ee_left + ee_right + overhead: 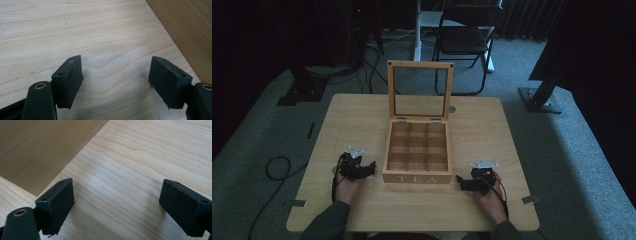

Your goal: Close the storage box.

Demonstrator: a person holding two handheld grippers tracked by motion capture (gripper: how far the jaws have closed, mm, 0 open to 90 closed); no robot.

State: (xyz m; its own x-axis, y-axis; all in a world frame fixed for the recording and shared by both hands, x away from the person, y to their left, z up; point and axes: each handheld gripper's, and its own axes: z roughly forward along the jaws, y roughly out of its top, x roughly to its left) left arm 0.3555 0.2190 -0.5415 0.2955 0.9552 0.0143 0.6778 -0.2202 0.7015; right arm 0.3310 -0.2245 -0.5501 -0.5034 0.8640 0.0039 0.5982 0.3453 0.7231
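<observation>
The wooden tea box [417, 150] is placed at the middle of the table [342, 120], its lid raised and its compartments seemingly empty. It is flanked by the left gripper [368, 169] and the right gripper [460, 181], both held wide apart and empty, about equally near.

lab/studio | carpet [257, 135], stand bases [303, 92], cables [277, 167] (dim) — folding chair [467, 35]

the high camera is looking down over my table [362, 115]; my claw cameras are hovering close, sharing its near edge.
</observation>
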